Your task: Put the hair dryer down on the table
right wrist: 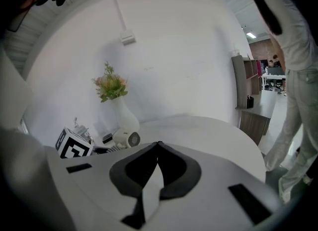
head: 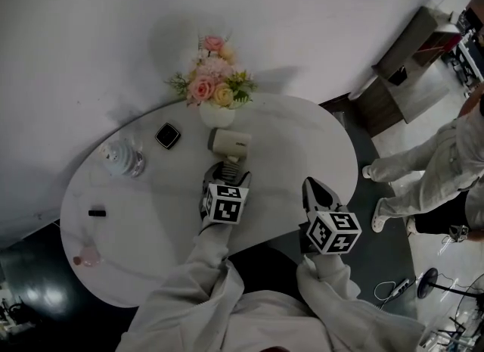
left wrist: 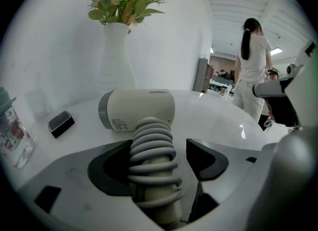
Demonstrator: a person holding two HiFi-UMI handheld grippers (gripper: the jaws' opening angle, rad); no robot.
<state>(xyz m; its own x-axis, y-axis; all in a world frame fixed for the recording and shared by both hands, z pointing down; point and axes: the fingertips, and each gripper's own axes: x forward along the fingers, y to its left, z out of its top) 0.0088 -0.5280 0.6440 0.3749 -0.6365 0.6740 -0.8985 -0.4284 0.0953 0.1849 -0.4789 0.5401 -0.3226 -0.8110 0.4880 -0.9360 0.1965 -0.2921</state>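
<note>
The cream hair dryer (head: 231, 142) lies on its side on the white table (head: 302, 138), just in front of the flower vase (head: 217, 112). Its handle (left wrist: 151, 165), wound with grey cord, runs back between the jaws of my left gripper (head: 224, 170). Those jaws stand wide, and a gap shows between the right jaw and the cord in the left gripper view. My right gripper (head: 311, 186) hovers near the table's front edge, to the right of the left one. It is shut with nothing in it, its tips meeting (right wrist: 159, 144). The hair dryer (right wrist: 126, 138) also shows small in the right gripper view.
A small black box (head: 167, 135) and a clear jar (head: 121, 157) stand left of the dryer. A black bar (head: 96, 212) and a pink item (head: 85, 256) lie at the table's left end. A person in white (head: 439, 169) stands on the floor to the right.
</note>
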